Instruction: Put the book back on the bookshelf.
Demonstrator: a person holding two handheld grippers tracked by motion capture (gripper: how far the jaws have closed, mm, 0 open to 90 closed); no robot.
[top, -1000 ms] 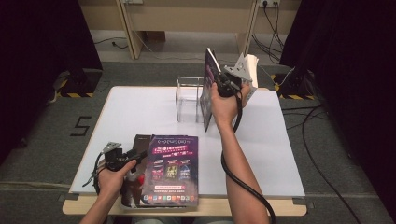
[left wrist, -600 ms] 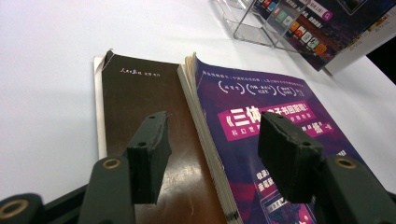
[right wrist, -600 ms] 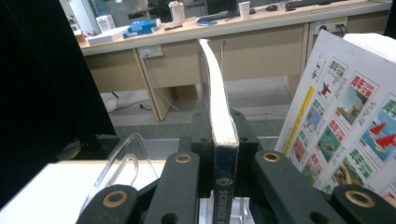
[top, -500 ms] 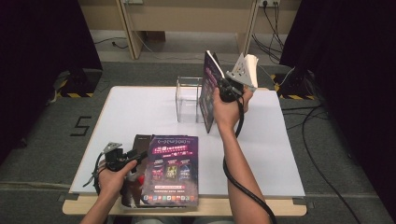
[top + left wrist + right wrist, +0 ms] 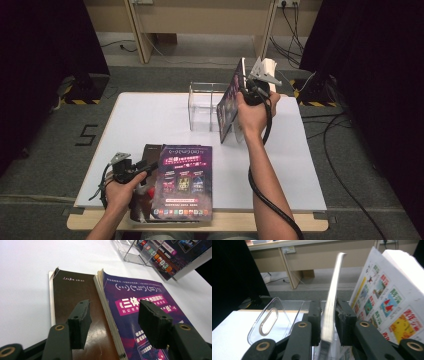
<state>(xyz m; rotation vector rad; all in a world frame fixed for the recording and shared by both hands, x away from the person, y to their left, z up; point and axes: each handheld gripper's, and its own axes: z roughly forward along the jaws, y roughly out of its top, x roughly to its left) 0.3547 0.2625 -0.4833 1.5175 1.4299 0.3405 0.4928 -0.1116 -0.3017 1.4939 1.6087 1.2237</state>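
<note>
My right gripper (image 5: 248, 91) is shut on the top edge of a purple book (image 5: 228, 107), held upright and tilted by the right end of a clear acrylic stand (image 5: 202, 105). In the right gripper view the jaws (image 5: 328, 317) clamp the book's thin edge (image 5: 334, 285). At the table's front lies a second purple book (image 5: 184, 182) on a dark brown book (image 5: 150, 152). My left gripper (image 5: 142, 167) hovers open over them; in its own view the gripper (image 5: 113, 322) straddles the purple book's (image 5: 140, 307) spine edge above the brown book (image 5: 70, 292).
A white cover with colourful pictures (image 5: 384, 297) stands just right of the right jaws; I cannot tell if it belongs to the held book. The white table (image 5: 150, 120) ends near the stack's front edge. Cables trail from both grippers.
The right gripper has shifted the upright book slightly to the right and lower beside the stand. The left gripper and the stacked books have not moved.
</note>
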